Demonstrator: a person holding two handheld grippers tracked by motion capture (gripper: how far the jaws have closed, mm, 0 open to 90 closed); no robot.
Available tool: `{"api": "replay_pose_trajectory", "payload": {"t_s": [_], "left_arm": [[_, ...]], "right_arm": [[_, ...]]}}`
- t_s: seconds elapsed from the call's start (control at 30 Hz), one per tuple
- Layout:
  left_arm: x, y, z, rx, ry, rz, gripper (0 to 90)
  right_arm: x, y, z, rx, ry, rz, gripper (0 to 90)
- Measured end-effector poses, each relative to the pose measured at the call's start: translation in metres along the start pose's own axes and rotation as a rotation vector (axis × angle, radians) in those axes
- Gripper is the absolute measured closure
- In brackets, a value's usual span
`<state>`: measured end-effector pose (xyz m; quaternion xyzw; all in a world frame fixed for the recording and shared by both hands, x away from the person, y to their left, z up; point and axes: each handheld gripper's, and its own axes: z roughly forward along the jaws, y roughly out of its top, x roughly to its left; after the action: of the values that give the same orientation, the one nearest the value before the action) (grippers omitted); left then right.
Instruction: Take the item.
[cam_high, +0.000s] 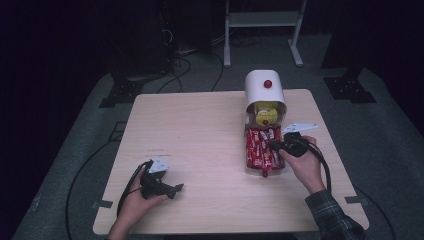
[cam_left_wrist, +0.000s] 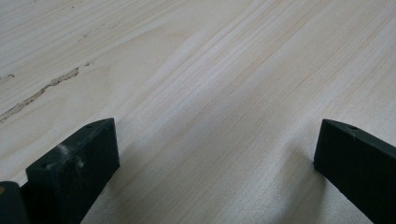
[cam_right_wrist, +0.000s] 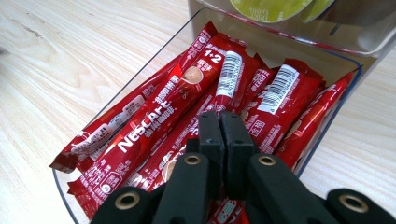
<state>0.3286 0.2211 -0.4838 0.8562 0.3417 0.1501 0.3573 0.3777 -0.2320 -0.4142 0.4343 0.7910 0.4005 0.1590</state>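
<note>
At the bottom of the right gripper view we see our right gripper (cam_right_wrist: 219, 123) with its two black jaws pressed together, and nothing visible between them. Its tips hang just over the red coffee sticks (cam_right_wrist: 154, 119), which lie in a heap in the clear tray (cam_right_wrist: 348, 74) across the middle of the frame. Whether the tips touch a stick we cannot tell.

To take one stick well, we should first part the jaws, then choose the top stick that runs diagonally at centre left, and close on its middle across the narrow side. The packets are smooth, so a grip near an end may slip.

In the high view, our left gripper (cam_high: 176, 188) rests at lower left on the table (cam_high: 200, 135), well apart from the tray, jaws standing wide with nothing between.

Farther, in the upper centre, the white dispenser (cam_high: 262, 90) with yellow pods (cam_high: 266, 114) stands behind the tray.
</note>
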Motion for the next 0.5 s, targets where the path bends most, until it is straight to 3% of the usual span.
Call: {"api": "replay_pose_trajectory", "payload": {"t_s": [0.5], "left_arm": [[0.000, 0.000, 0.000, 0.000, 0.000, 0.000, 0.0]], "right_arm": [[0.002, 0.005, -0.011, -0.016, 0.018, 0.013, 88.0]]}}
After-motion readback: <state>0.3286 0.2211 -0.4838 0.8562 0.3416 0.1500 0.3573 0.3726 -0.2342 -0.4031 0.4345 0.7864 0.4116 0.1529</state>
